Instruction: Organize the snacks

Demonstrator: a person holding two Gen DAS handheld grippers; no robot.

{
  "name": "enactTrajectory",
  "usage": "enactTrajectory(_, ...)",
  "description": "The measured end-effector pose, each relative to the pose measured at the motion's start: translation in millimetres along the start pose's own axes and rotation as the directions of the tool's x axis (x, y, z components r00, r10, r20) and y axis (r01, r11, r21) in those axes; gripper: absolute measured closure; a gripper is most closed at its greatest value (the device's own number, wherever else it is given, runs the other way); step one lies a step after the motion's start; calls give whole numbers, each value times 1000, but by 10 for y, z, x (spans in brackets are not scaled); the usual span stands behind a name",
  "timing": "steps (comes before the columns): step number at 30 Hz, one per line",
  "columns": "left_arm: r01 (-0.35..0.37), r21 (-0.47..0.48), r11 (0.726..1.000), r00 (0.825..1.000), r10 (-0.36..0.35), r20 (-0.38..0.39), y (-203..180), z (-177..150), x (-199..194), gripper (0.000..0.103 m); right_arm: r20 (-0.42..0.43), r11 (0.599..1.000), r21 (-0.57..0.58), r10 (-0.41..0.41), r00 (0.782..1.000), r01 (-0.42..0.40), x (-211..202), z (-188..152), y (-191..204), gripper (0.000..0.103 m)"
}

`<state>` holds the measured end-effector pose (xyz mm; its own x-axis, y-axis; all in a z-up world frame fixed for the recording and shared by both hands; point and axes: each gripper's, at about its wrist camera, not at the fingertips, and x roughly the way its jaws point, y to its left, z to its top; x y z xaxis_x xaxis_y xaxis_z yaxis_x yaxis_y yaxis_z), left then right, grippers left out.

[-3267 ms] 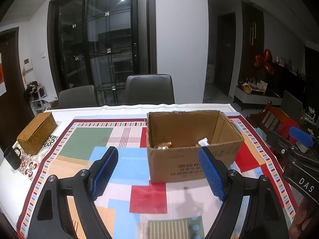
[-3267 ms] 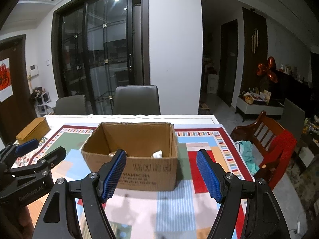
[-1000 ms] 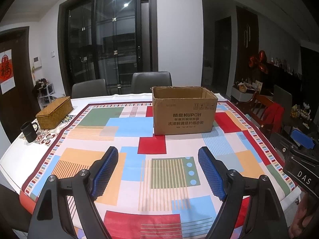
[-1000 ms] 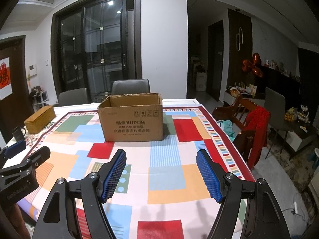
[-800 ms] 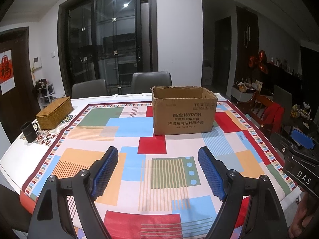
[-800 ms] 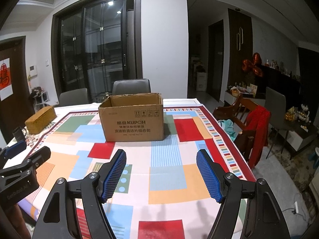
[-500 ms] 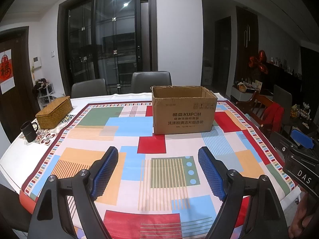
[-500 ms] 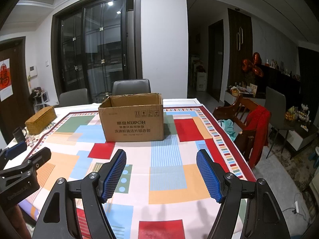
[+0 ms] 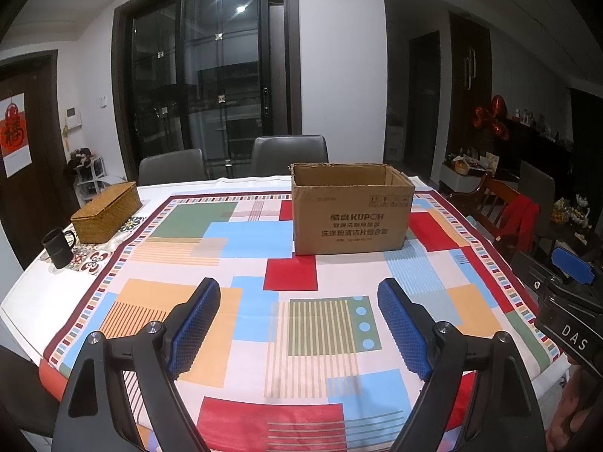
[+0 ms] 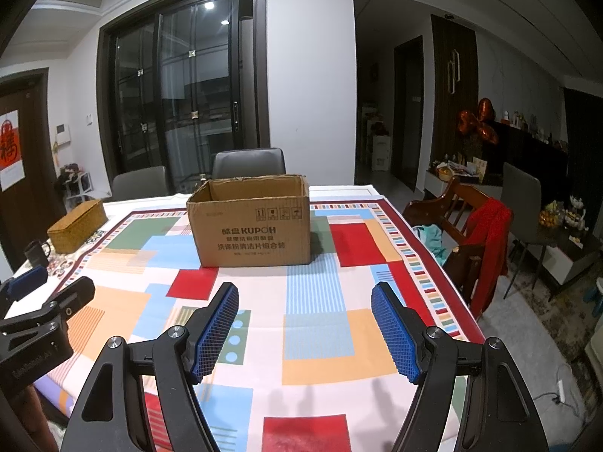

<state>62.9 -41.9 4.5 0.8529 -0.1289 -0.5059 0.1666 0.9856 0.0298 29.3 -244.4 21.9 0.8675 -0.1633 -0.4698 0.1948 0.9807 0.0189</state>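
A: What could go wrong from here?

B: I see no snacks on the cloth [image 9: 241,339], and I cannot see into the box [image 9: 352,213] from here, so I might call the job done while a packet lies out of sight. A careless reach could also shove the box, as it stands loose at the far middle of the table.

A: And your tongs?

B: My left gripper [image 9: 299,324] stands wide, its jaws having just opened a little further, with nothing between them. My right gripper [image 10: 305,329] is wide too, holding and touching nothing.
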Motion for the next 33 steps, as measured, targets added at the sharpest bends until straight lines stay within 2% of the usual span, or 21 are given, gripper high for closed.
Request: enactTrajectory(33,8,8,1000,1000,-8,-16,3,5,17,17,-4,1000,10,7,1000,-7,14,-11,-12,29)
